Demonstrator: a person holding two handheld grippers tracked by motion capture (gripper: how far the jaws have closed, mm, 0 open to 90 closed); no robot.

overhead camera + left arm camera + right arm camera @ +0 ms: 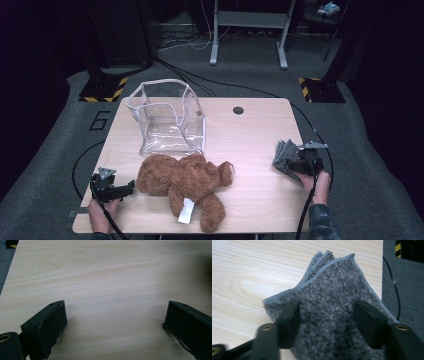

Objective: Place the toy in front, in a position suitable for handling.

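A folded grey cloth (281,154) lies at the table's right edge. My right gripper (296,163) sits over it, held by a hand. In the right gripper view the cloth (332,290) spreads between the two jaws of that gripper (327,312), which stand apart and do not pinch it. A brown teddy bear (185,181) lies on its back at the front middle, with a white tag (186,211) on its leg. My left gripper (131,187) points at the bear's head from the left. Its jaws (115,312) are open over bare wood.
A clear plastic bag (167,117) stands open-topped behind the bear on the light wooden table (250,130). A dark round hole (238,110) marks the far side. Cables run across the grey floor, and metal desk legs (214,45) stand beyond.
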